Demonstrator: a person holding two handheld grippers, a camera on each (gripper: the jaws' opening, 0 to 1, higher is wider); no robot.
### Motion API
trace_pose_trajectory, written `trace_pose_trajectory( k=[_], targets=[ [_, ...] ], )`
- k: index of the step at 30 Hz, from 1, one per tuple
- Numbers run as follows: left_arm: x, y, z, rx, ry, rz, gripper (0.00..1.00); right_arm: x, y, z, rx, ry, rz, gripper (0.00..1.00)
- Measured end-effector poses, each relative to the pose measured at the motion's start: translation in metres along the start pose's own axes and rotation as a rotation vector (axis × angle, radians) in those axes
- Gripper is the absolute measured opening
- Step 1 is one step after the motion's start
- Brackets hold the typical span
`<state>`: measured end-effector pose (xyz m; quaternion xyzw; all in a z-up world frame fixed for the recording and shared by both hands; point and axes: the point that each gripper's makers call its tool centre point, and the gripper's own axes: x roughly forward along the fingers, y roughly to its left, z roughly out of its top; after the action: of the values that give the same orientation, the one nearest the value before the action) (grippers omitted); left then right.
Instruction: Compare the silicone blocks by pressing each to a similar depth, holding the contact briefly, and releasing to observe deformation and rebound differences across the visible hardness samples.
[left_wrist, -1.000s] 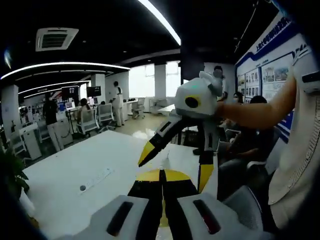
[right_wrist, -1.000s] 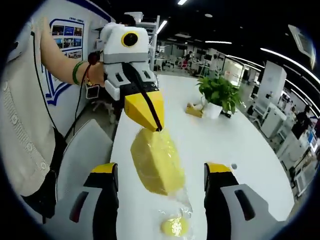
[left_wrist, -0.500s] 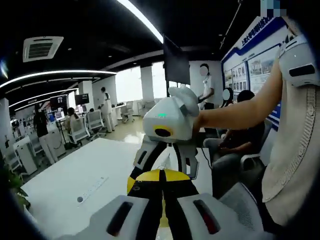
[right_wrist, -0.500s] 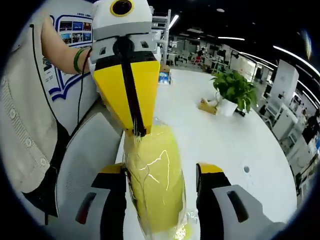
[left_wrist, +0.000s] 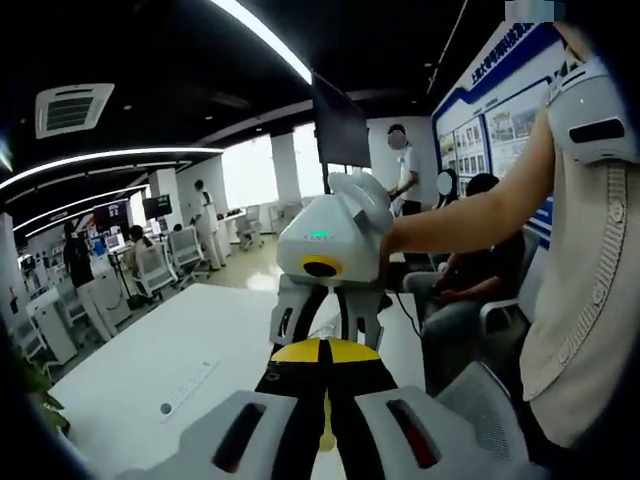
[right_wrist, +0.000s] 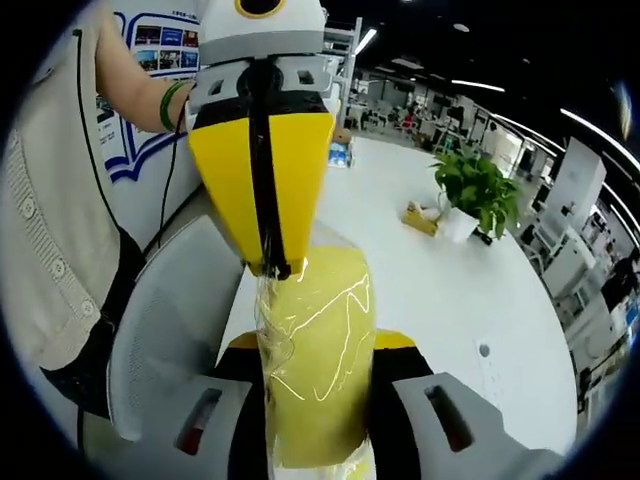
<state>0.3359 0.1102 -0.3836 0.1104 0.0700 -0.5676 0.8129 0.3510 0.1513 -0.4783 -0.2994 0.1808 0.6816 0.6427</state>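
Two grippers meet over one yellow silicone block (right_wrist: 318, 360) wrapped in clear film, which hangs in the air above the near edge of the white worktop (right_wrist: 450, 290). In the right gripper view, the right gripper (right_wrist: 318, 350) has drawn its jaws in since half a second ago: they now press against both sides of the block, where before a gap showed on each side. The left gripper (right_wrist: 270, 265) comes down from above with its jaws together, pinching the film at the block's top edge, much as it did earlier. In the left gripper view, the left gripper's (left_wrist: 325, 352) jaws are closed, and the right gripper's white body (left_wrist: 325, 235) sits slightly lower than before. A potted plant (right_wrist: 475, 190) and a small yellow item (right_wrist: 420, 217) stand further along the worktop. A grey chair (right_wrist: 170, 330) stands beside the worktop, next to the person's body (right_wrist: 50, 230).
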Motion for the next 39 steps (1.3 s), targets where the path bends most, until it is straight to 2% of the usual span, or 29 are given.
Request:
trace_pose_trajectory(
  k=[5,10,16,17,19,20,21,22,24,25,26,27,28,29,31,32,33,35,36,37,39],
  targets=[
    [-0.002,-0.001,0.005,0.016,-0.008,0.008,0.00,-0.005,0.001,0.001,0.007,0.040,-0.009,0.20],
    [-0.002,-0.003,0.008,0.018,-0.017,0.009,0.00,-0.009,0.007,-0.001,0.058,0.083,0.008,0.14],
    [0.001,-0.007,0.007,0.026,-0.006,0.002,0.00,-0.010,0.007,-0.005,0.028,0.105,0.000,0.08],
    [0.001,-0.007,0.006,0.025,-0.005,0.000,0.00,-0.011,0.010,-0.007,0.053,0.114,0.021,0.07],
    [0.002,-0.006,0.006,0.029,-0.002,0.005,0.00,-0.011,0.005,-0.007,0.039,0.110,-0.011,0.06],
    [0.003,-0.006,0.006,0.027,0.001,0.003,0.00,-0.011,0.008,-0.009,0.068,0.120,0.011,0.06],
    [0.003,-0.006,0.006,0.028,0.003,0.003,0.00,-0.011,0.007,-0.009,0.047,0.118,0.004,0.06],
    [0.004,-0.007,0.005,0.031,0.006,0.001,0.00,-0.011,0.007,-0.010,0.065,0.127,0.012,0.06],
    [0.004,-0.007,0.005,0.031,0.007,0.000,0.00,-0.012,0.004,-0.009,0.008,0.120,-0.009,0.05],
    [0.004,-0.008,0.005,0.030,0.006,-0.003,0.00,-0.012,0.010,-0.010,0.056,0.126,0.015,0.05],
    [0.004,-0.008,0.006,0.034,0.007,-0.001,0.00,-0.013,0.007,-0.010,0.024,0.120,-0.003,0.05],
    [0.004,-0.008,0.006,0.036,0.009,-0.002,0.00,-0.013,0.012,-0.011,0.060,0.133,0.021,0.05],
    [0.005,-0.008,0.006,0.039,0.011,-0.001,0.00,-0.013,0.009,-0.010,0.028,0.124,0.001,0.05],
    [0.005,-0.008,0.006,0.042,0.015,-0.001,0.00,-0.014,0.014,-0.013,0.066,0.145,0.026,0.05],
    [0.005,-0.009,0.005,0.048,0.023,-0.003,0.00,-0.014,0.009,-0.013,0.010,0.153,0.000,0.05],
    [0.005,-0.010,0.005,0.048,0.026,-0.005,0.00,-0.015,0.014,-0.015,0.048,0.167,0.033,0.05],
    [0.006,-0.010,0.005,0.046,0.028,-0.006,0.00,-0.014,0.012,-0.014,0.031,0.161,0.018,0.05],
    [0.006,-0.010,0.004,0.050,0.035,-0.007,0.00,-0.014,0.014,-0.016,0.042,0.181,0.032,0.05],
    [0.007,-0.011,0.003,0.052,0.038,-0.005,0.00,-0.014,0.010,-0.016,-0.008,0.179,0.007,0.05],
    [0.007,-0.011,0.003,0.054,0.041,-0.006,0.00,-0.015,0.018,-0.019,0.063,0.200,0.054,0.05],
    [0.007,-0.010,0.003,0.057,0.043,-0.003,0.00,-0.015,0.013,-0.018,0.031,0.190,0.032,0.05]
  ],
)
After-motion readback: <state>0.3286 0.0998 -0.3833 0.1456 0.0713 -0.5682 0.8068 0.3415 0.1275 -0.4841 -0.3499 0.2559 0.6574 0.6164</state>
